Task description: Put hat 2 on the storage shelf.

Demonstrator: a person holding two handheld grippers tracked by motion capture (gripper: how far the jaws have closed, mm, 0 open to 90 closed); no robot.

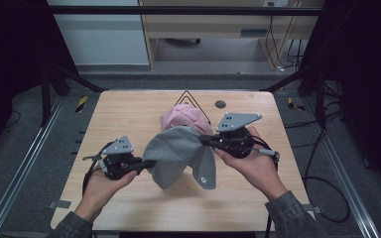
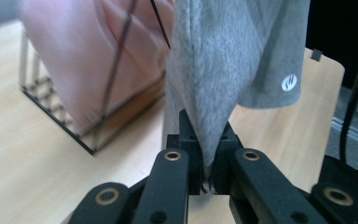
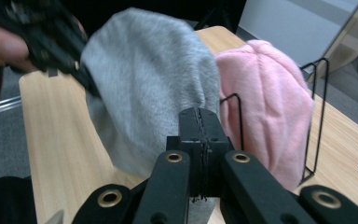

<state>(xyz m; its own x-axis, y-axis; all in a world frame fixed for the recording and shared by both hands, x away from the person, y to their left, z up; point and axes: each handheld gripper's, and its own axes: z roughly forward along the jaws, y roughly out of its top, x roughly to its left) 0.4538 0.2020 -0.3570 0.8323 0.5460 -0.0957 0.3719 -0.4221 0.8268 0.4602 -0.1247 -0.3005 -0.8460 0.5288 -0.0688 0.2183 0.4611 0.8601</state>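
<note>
A grey cloth (image 1: 173, 153) hangs above the wooden table (image 1: 129, 109), stretched between my two grippers. My left gripper (image 1: 149, 162) is shut on its left edge; in the left gripper view the fabric (image 2: 233, 60) runs down into the closed jaws (image 2: 208, 154). A small white round logo (image 2: 289, 83) marks a hanging corner. My right gripper (image 1: 202, 140) is shut on the cloth's right edge, and the grey cloth (image 3: 149, 84) bulges past its closed jaws (image 3: 199, 135). Behind it, a pink cloth (image 1: 183, 118) sits on a black wire rack (image 1: 188, 96).
The pink cloth (image 3: 265, 102) and wire rack (image 3: 319, 116) stand just beyond the grey cloth, at the table's far middle. A dark round hole (image 1: 220, 104) lies in the tabletop right of the rack. Cables (image 1: 327, 188) trail on the floor at the right.
</note>
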